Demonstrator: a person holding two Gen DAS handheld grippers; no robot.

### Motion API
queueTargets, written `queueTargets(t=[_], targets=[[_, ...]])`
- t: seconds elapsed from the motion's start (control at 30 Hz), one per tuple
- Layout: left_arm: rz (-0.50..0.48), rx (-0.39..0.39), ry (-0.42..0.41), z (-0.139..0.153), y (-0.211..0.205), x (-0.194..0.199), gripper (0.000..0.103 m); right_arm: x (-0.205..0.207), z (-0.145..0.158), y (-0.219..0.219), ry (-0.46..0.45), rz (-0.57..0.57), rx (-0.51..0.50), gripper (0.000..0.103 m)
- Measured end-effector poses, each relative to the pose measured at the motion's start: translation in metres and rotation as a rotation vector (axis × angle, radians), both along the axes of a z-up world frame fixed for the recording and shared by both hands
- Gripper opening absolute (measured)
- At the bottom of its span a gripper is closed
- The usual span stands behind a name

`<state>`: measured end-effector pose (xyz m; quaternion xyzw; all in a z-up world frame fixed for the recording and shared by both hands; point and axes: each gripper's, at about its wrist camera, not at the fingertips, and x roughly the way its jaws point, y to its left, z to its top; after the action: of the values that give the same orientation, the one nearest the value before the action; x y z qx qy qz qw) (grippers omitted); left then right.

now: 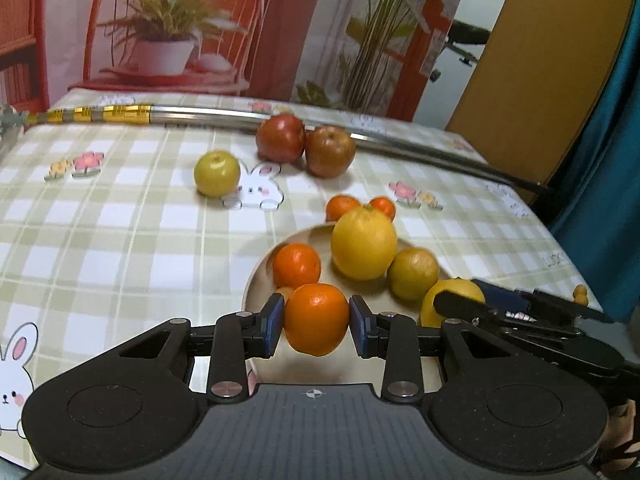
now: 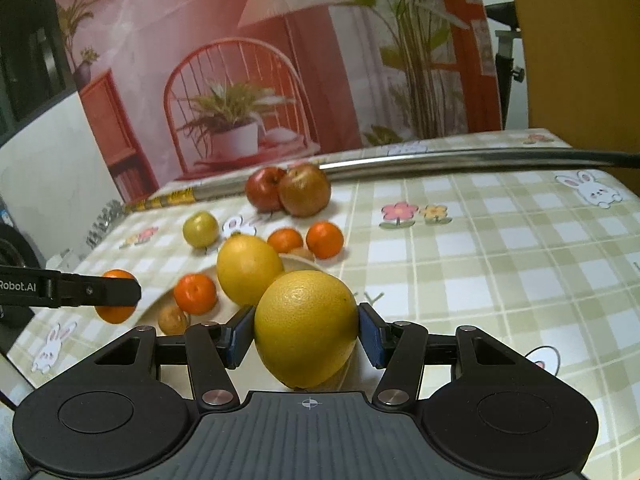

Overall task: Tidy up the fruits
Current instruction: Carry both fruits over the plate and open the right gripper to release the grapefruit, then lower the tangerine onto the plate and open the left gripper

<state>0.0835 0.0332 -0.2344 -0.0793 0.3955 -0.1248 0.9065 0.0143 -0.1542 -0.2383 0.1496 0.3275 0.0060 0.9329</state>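
Jaws on both grippers were clamped on fruit: left gripper (image 1: 316, 322) squeezed a small orange (image 1: 316, 318) between its blue pads (image 1: 275, 320), right gripper (image 2: 307, 334) squeezed a big yellow citrus (image 2: 306, 328). Grips sat across each fruit's widest part, probably so the round skins wouldn't slip.

Landmark: the plate (image 1: 256, 276). Held orange hung over the plate's near rim; held citrus hung at the plate's near right edge, right beside the left gripper. Looked like both were being brought in to join the pile, so I'd call it mid-placement, task partly done.

On the plate: another orange (image 1: 297, 266), a large yellow citrus (image 1: 364, 244), a duller yellow-green fruit (image 1: 413, 274), and a small brownish fruit (image 2: 173, 320) near the rim. Just behind the plate, two small oranges (image 1: 342, 207) sat on the checked tablecloth (image 1: 120, 240), not yet collected. Farther behind the plate, to the left, a yellow-green apple (image 1: 217, 173) sat alone. Farthest back, two red apples (image 1: 306, 146) were touching each other, resting against a metal rod (image 1: 420, 152) lying across the table, which likely kept them from rolling.
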Motion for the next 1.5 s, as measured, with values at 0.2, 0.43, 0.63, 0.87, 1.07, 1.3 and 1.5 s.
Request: queueTargets(t=[0.2,0.43,0.63,0.87,1.07,1.3,1.5], targets=[[-0.013,0.018,0.026,-0.010,-0.002,0.004,0.037,0.004,0.003,0.019,-0.044,0.067,-0.105,0.044],[-0.007,0.029,0.040,-0.015,-0.003,0.004,0.037,0.007,0.000,0.019,-0.035,0.075,-0.116,0.046],[-0.006,0.067,0.040,-0.018,-0.006,0.003,0.037,0.007,-0.003,0.020,-0.003,0.072,-0.116,0.054],[0.000,0.099,0.023,-0.021,-0.009,0.003,0.037,0.006,-0.004,0.019,-0.005,0.061,-0.121,0.080],[0.007,0.106,0.000,-0.025,-0.010,0.003,0.038,0.009,-0.010,0.014,0.027,0.015,-0.119,0.090],[-0.003,0.101,-0.017,-0.023,-0.012,0.000,0.048,0.011,-0.014,0.012,0.052,0.000,-0.116,0.091],[-0.009,0.101,-0.027,-0.022,-0.014,-0.002,0.051,0.013,-0.014,0.012,0.058,0.004,-0.113,0.091]])
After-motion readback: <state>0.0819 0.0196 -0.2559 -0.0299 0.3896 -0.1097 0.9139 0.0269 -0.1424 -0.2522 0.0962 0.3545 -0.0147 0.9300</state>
